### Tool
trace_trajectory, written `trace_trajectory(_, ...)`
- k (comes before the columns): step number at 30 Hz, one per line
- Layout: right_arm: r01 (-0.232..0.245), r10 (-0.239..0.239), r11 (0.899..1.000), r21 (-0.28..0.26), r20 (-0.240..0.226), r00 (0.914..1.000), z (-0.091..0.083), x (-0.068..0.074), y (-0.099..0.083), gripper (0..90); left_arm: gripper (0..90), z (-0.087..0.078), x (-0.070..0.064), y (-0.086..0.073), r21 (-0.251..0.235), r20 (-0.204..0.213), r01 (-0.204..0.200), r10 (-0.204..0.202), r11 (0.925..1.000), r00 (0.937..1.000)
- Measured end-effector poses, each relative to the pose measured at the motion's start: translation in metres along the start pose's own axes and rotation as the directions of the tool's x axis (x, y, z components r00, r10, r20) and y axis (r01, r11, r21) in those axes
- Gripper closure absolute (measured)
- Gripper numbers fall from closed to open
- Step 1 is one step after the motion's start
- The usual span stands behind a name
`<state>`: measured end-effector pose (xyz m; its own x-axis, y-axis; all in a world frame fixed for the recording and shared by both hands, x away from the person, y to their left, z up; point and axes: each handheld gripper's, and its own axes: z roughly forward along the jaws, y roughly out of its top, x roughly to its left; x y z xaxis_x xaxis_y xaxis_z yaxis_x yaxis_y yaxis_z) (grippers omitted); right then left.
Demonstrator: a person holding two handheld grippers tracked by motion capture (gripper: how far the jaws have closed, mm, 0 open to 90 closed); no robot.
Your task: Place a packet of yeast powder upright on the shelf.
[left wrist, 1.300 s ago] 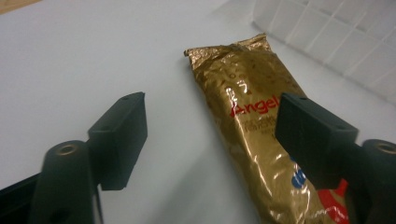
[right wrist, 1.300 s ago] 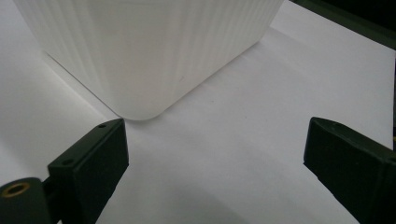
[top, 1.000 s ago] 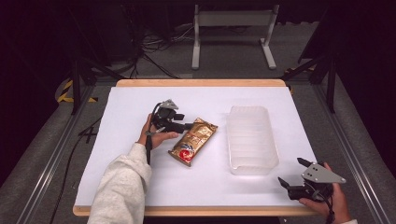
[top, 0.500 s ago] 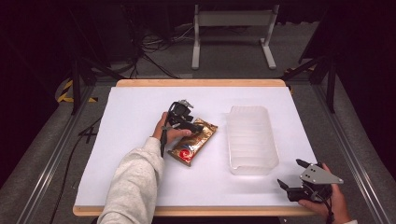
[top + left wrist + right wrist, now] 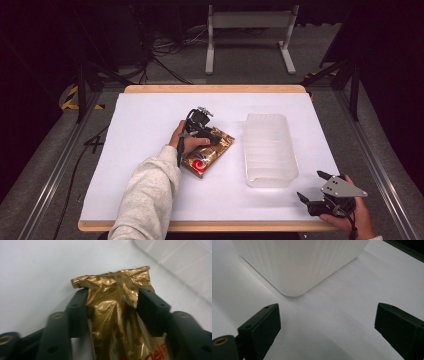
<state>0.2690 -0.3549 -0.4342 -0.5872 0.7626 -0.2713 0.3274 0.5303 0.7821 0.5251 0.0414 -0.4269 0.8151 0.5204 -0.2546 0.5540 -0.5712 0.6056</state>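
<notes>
A gold foil snack bag (image 5: 206,156) with red print lies on the white table (image 5: 145,125), left of a clear plastic container (image 5: 270,150). My left gripper (image 5: 214,140) is down over the bag's far end. In the left gripper view the bag (image 5: 113,285) runs between the two black jaws and its foil is pinched narrow where the pads press both sides, so the left gripper (image 5: 112,302) is shut on it. My right gripper (image 5: 310,185) rests near the table's front right corner, open and holding nothing. Ahead of its jaws (image 5: 327,322) is the container's rounded corner (image 5: 299,262).
The person's light sleeve (image 5: 147,200) reaches in from the bottom left. The table's wooden front edge (image 5: 200,226) runs just under the right hand. Dark floor, cables and a metal stand (image 5: 247,30) lie beyond the table.
My left gripper has moved right from beside the bag onto it, and its jaws now hold the bag's end. The right gripper has stayed in place.
</notes>
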Motion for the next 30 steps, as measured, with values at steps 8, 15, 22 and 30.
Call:
trace_trajectory(8,-0.001,0.001,1.000,-0.002,0.001,1.0000,-0.002,0.000,0.000,7.3,87.0,-0.006,-0.012,0.009,0.001,-0.059,-0.045,0.045,0.9990,0.9973)
trace_trajectory(15,0.001,-0.001,1.000,-0.007,0.005,1.0000,-0.002,-0.001,0.001,7.4,88.9,-0.030,-0.022,0.009,-0.038,-0.103,-0.085,0.081,0.9956,0.9914)
trace_trajectory(22,-0.001,0.001,1.000,-0.008,0.007,1.0000,-0.002,-0.001,0.002,7.4,88.9,-0.067,-0.037,0.008,-0.126,-0.154,-0.124,0.104,0.9843,0.9826)
trace_trajectory(30,0.001,-0.001,1.000,-0.019,0.007,1.0000,-0.002,-0.001,0.004,7.4,89.2,-0.115,-0.072,0.001,-0.202,-0.146,-0.223,0.196,0.9537,0.9697)
